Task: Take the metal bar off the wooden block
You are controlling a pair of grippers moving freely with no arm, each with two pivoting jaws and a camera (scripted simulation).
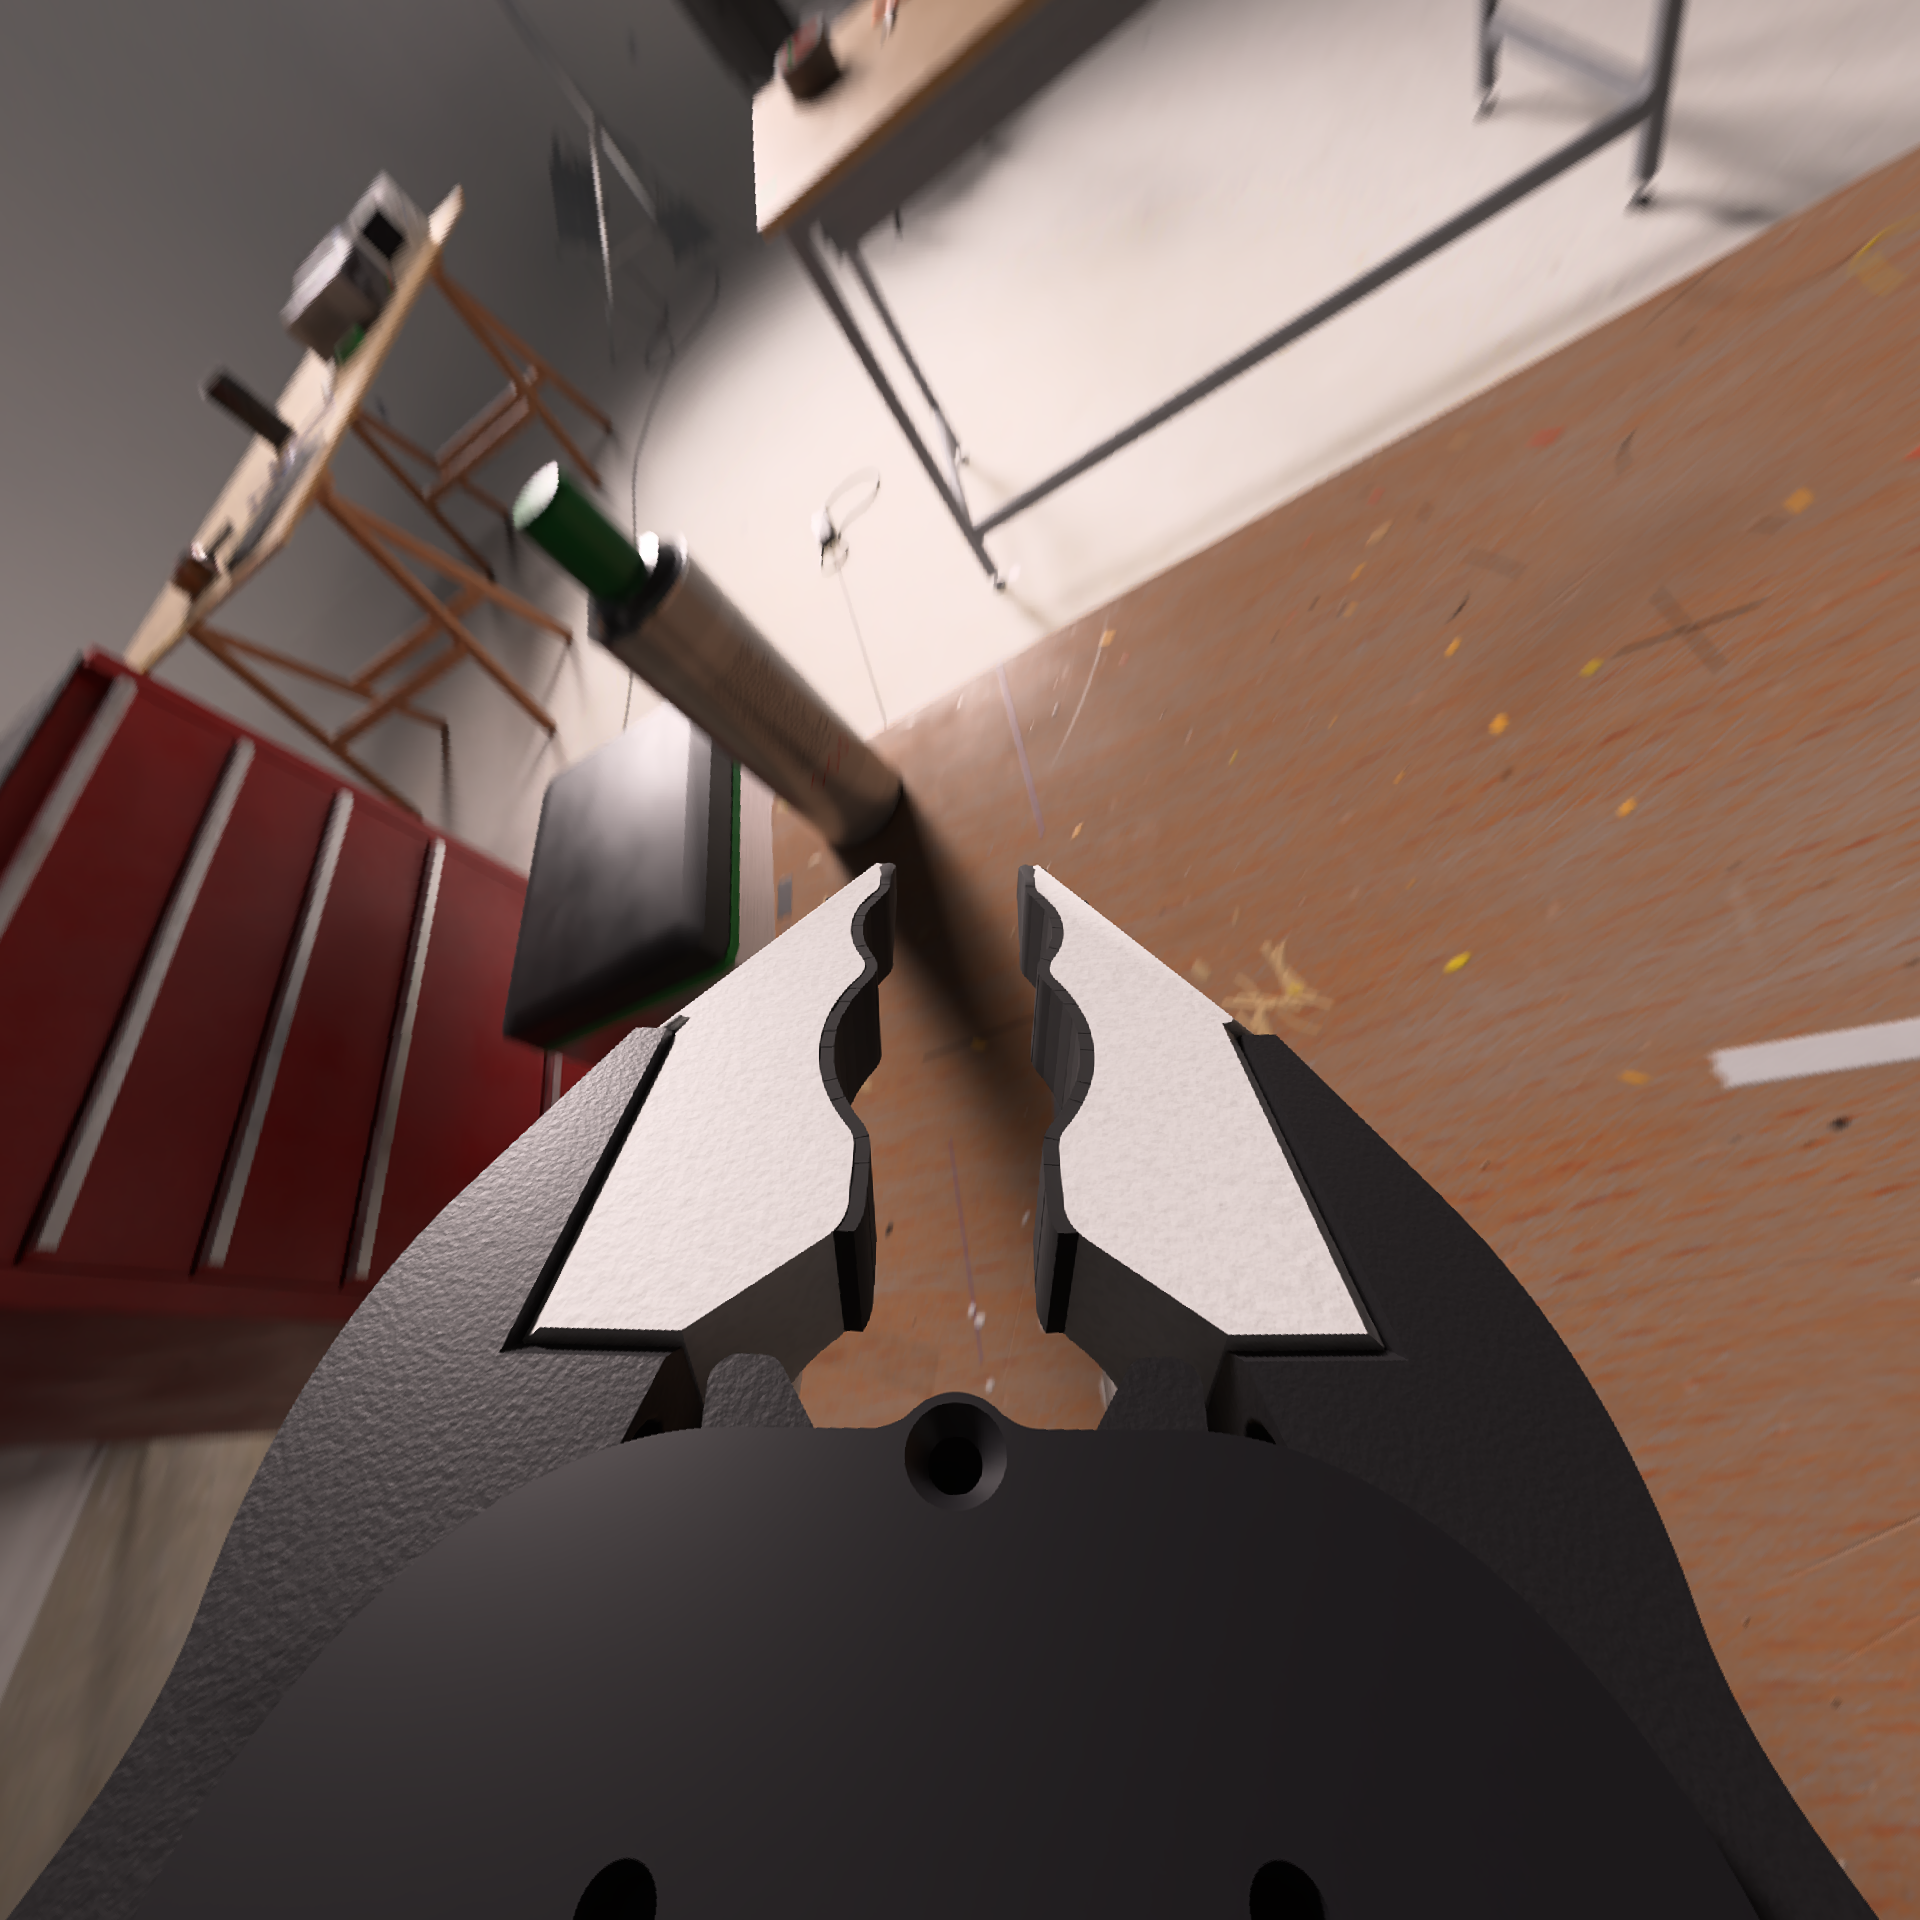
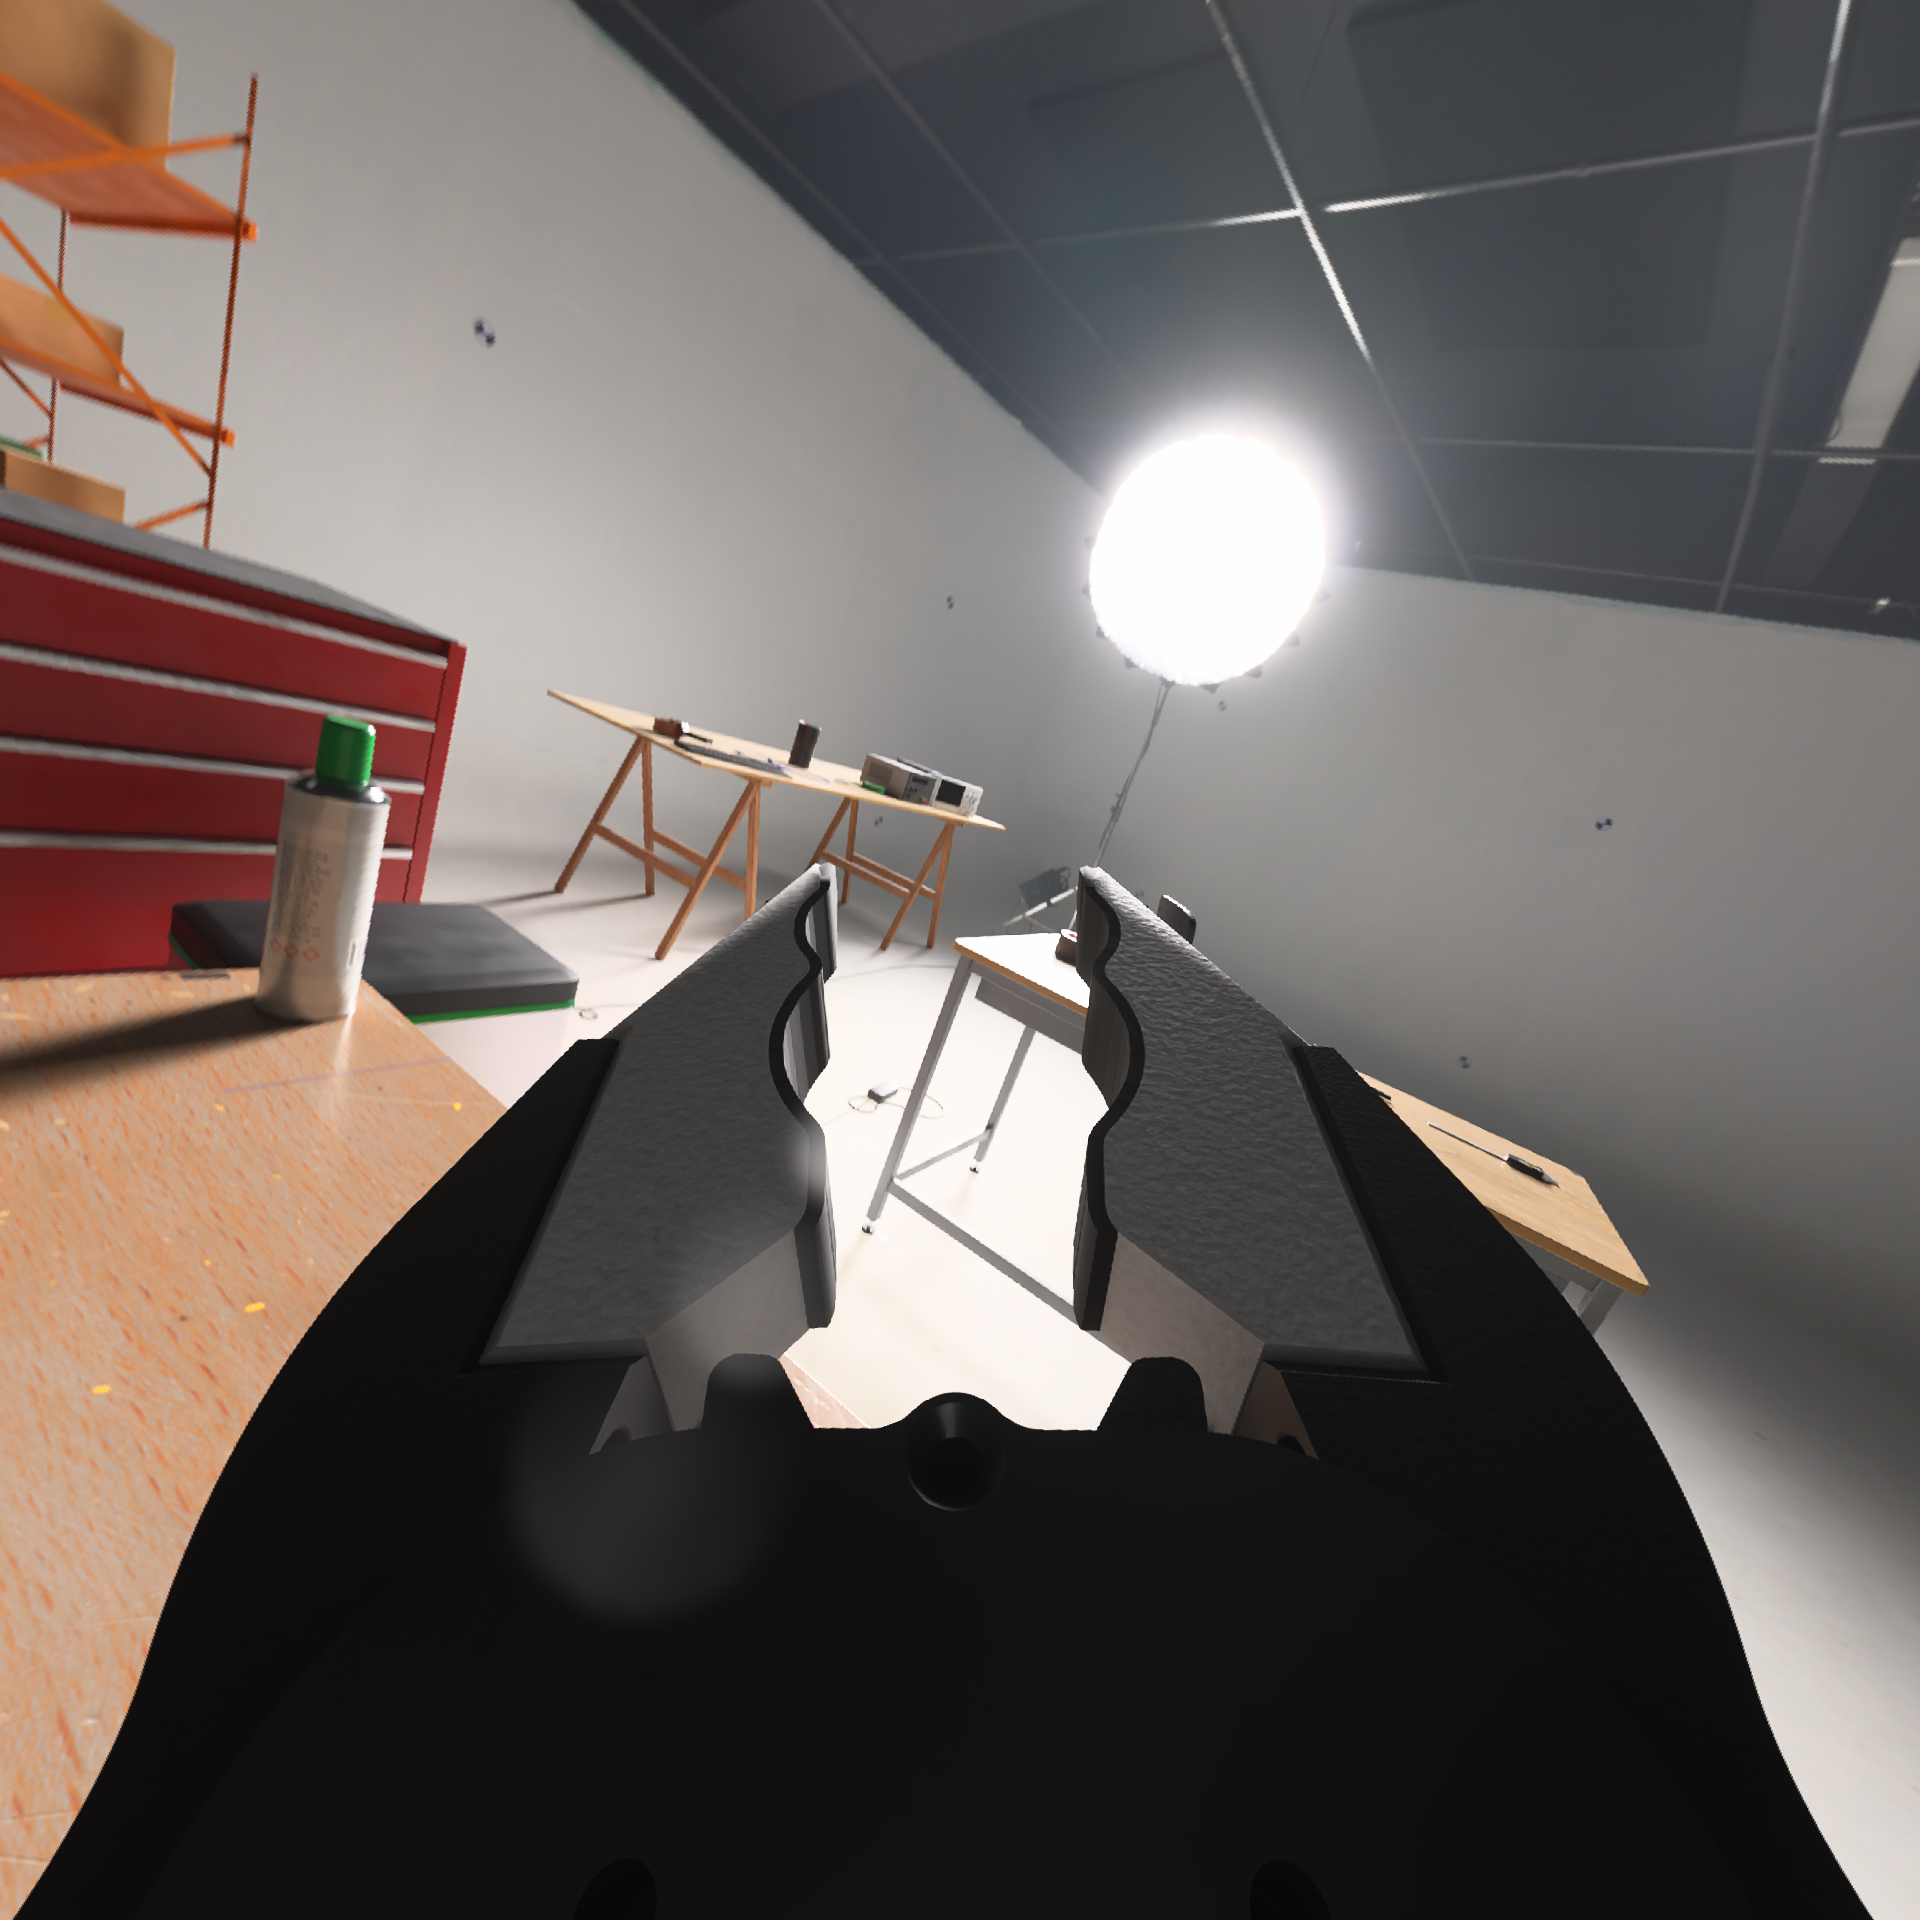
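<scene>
Neither the metal bar nor the wooden block shows in either view. My left gripper (image 1: 956,878) is open and empty, tilted above the wooden workbench (image 1: 1455,831), its tips just short of a silver spray can with a green cap (image 1: 727,686) that stands on the bench. My right gripper (image 2: 956,883) is open and empty, pointing past the bench edge (image 2: 208,1195) into the room. The spray can (image 2: 317,894) stands to its left.
A red drawer cabinet (image 1: 208,987) (image 2: 156,748) and a black pad with a green edge (image 1: 623,883) (image 2: 457,956) lie beyond the bench. Trestle tables (image 2: 779,790), a metal-legged desk (image 2: 1039,977) and a bright lamp (image 2: 1210,561) stand farther off.
</scene>
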